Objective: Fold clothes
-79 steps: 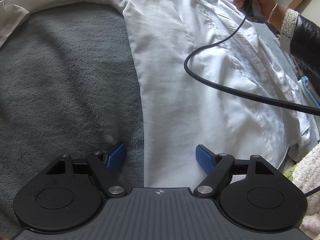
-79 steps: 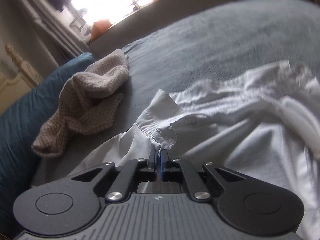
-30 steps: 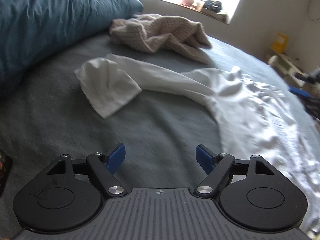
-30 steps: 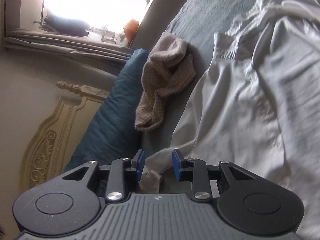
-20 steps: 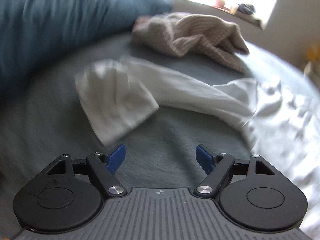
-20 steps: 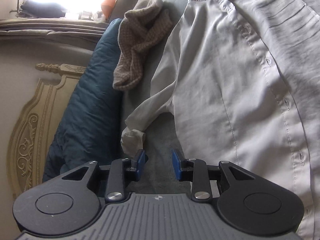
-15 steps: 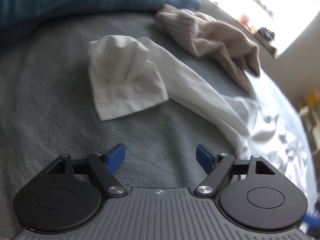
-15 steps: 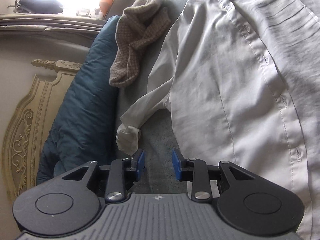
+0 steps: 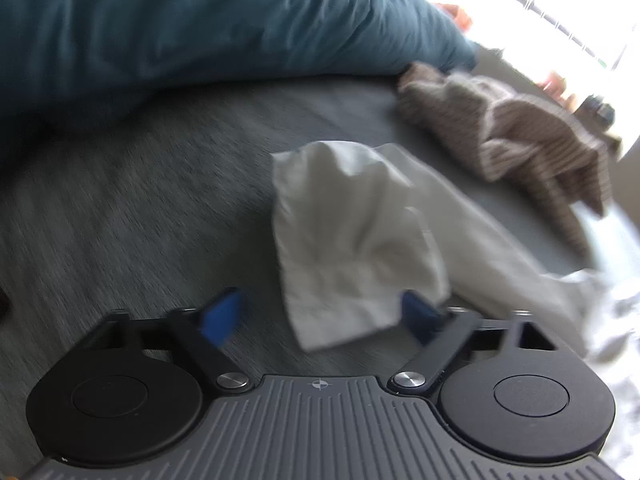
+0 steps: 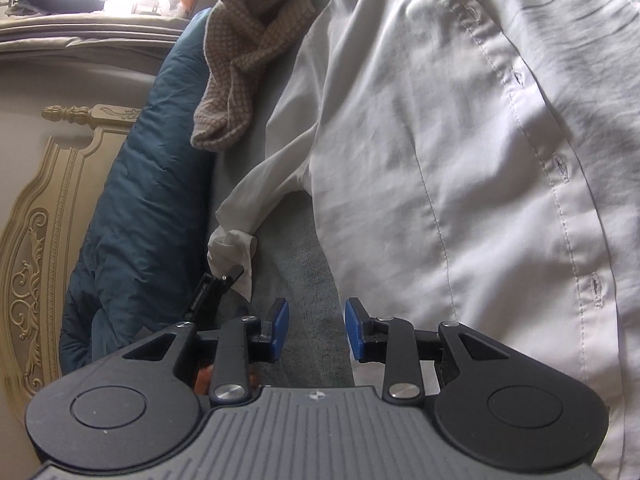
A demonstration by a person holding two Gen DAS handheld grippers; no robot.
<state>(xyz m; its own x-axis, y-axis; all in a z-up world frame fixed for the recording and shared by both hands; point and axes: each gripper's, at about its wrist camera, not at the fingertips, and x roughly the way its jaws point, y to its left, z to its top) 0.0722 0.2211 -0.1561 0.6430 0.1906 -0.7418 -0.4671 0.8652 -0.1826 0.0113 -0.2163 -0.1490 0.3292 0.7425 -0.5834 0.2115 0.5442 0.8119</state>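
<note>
While our left gripper (image 9: 320, 318) has just been closing, jaws apart around the limp, light sleeve cuff (image 9: 352, 240), our right gripper (image 10: 316, 328) hangs part-open, empty.

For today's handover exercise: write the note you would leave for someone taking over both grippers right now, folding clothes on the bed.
Left gripper: open, its jaws have just been closing, the cuff end of the white shirt's sleeve between the pads, not yet pinched.
Right gripper: open, empty, over the grey blanket beside the white button-up shirt.
The shirt lies spread out, one sleeve stretched toward the teal pillow; the crumpled brown knit garment lies beyond.
Done: shirt laid out.
Left: fold the sleeve in, fold the body, then the knit.
</note>
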